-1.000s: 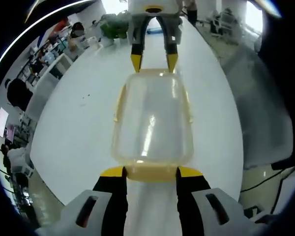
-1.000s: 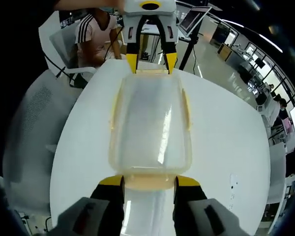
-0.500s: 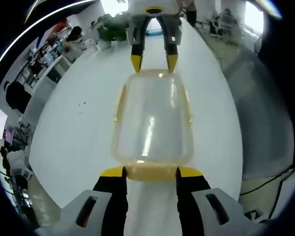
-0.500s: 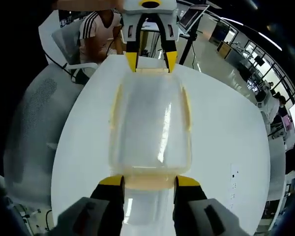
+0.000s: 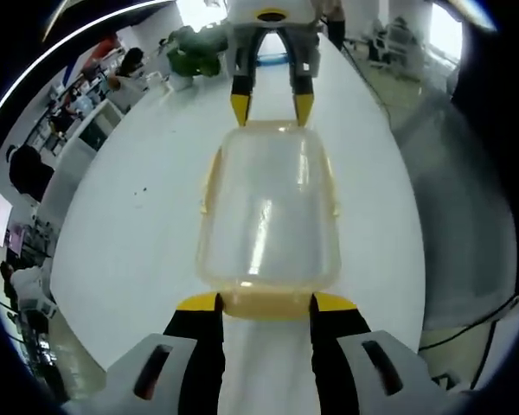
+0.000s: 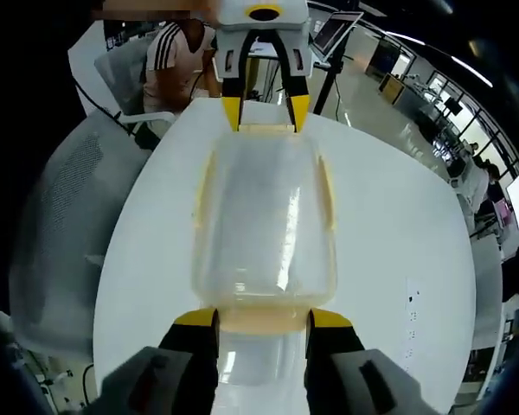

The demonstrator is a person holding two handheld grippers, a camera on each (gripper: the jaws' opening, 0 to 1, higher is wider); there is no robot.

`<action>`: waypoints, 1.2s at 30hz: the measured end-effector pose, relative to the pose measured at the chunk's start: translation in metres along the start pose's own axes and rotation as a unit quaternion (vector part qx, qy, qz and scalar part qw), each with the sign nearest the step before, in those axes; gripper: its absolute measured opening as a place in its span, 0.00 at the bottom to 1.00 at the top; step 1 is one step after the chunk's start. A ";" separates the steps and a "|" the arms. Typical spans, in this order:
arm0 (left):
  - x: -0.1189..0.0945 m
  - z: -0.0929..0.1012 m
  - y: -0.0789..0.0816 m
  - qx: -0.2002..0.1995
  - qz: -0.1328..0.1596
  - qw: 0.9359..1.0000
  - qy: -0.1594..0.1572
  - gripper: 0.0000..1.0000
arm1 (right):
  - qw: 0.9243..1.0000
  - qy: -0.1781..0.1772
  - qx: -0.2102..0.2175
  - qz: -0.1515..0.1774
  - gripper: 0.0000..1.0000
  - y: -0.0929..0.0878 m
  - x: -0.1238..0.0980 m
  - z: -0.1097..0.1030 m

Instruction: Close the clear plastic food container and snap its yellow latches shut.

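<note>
A long white table (image 5: 138,233) is seen in the left gripper view, stretching from 6 o'clock toward 12 o'clock, with a row of desks and seated people along its 9 to 10 o'clock side and a green plant (image 5: 190,54) near its far end at 11 o'clock. In the right gripper view the same table (image 6: 398,251) is bordered at 8 to 9 o'clock by a grey mesh chair (image 6: 56,216), and a person in a striped shirt (image 6: 177,65) is seated at 11 o'clock.

The clear plastic food container (image 5: 271,212) is placed lengthwise at the centre of the table, lid on, with yellow latches (image 5: 210,183) visible along its long sides and at both short ends.

The left gripper (image 5: 264,303) is set at 6 o'clock in its own view, its jaws spread on either side of the near end latch (image 5: 265,304), the yellow tips just beside that latch's corners; whether they press it cannot be told. The right gripper (image 5: 271,108) is seen at 12 o'clock, jaws likewise spread at the far end.

In the right gripper view the container (image 6: 265,216) is centred, the right gripper (image 6: 264,318) is parted around its near latch (image 6: 264,320), and the left gripper (image 6: 261,112) is parted at 12 o'clock.
</note>
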State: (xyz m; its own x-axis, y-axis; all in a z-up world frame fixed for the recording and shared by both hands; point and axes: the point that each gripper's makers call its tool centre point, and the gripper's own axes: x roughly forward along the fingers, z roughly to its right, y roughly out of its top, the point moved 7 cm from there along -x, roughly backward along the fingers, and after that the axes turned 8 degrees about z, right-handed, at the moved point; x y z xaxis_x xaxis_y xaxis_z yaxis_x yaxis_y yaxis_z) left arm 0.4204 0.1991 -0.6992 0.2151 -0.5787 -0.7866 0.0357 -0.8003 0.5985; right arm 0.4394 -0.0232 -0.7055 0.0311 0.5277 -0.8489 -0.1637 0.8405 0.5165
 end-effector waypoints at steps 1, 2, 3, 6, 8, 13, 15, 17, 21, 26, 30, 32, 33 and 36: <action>0.002 0.001 0.001 -0.002 -0.001 1.000 -0.001 0.35 | 1.000 0.001 0.001 0.000 0.36 -0.001 -0.001 0.000; 0.003 0.001 0.002 -0.002 -0.001 1.000 -0.001 0.35 | 1.000 0.002 0.001 -0.001 0.36 -0.002 -0.001 -0.001; 0.004 0.002 0.004 -0.002 -0.002 1.000 -0.002 0.35 | 1.000 0.003 0.001 -0.003 0.36 -0.004 -0.001 -0.002; 0.007 0.004 0.007 -0.003 -0.003 1.000 -0.005 0.35 | 1.000 0.006 0.001 -0.007 0.36 -0.008 -0.002 -0.003; 0.009 0.004 0.009 -0.004 -0.004 1.000 -0.006 0.35 | 1.000 0.007 0.002 -0.007 0.37 -0.011 -0.003 -0.004; 0.013 0.004 0.014 -0.006 -0.005 1.000 -0.010 0.35 | 1.000 0.009 0.007 -0.006 0.36 -0.017 -0.006 -0.004; 0.015 0.004 0.016 -0.006 -0.005 1.000 -0.011 0.35 | 1.000 0.010 0.007 -0.007 0.37 -0.019 -0.006 -0.004; 0.018 0.003 0.016 -0.005 -0.007 1.000 -0.011 0.35 | 1.000 0.009 0.009 -0.007 0.37 -0.021 -0.008 -0.003; 0.021 0.002 0.020 -0.005 -0.006 1.000 -0.013 0.35 | 1.000 0.011 0.011 -0.007 0.37 -0.026 -0.010 -0.002; 0.029 0.001 0.025 -0.005 -0.006 1.000 -0.014 0.35 | 1.000 0.011 0.013 -0.008 0.37 -0.033 -0.013 -0.002; 0.035 0.000 0.029 -0.005 -0.007 1.000 -0.016 0.35 | 1.000 0.012 0.015 -0.009 0.37 -0.041 -0.016 -0.002; 0.038 0.001 0.031 -0.006 -0.008 1.000 -0.016 0.35 | 1.000 0.010 0.012 -0.009 0.37 -0.044 -0.017 -0.002; 0.039 0.002 0.032 -0.007 -0.007 1.000 -0.016 0.35 | 1.000 0.012 0.014 -0.009 0.37 -0.045 -0.017 -0.002; 0.044 0.003 0.034 -0.009 -0.006 1.000 -0.017 0.35 | 1.000 0.012 0.017 -0.011 0.37 -0.050 -0.018 -0.003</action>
State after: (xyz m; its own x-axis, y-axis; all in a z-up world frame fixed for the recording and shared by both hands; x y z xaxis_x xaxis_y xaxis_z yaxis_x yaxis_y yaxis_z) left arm 0.4280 0.1454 -0.7142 0.1805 -0.5751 -0.7980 0.0555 -0.8040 0.5920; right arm 0.4438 -0.0754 -0.7163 0.0100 0.5067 -0.8621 -0.1301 0.8554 0.5013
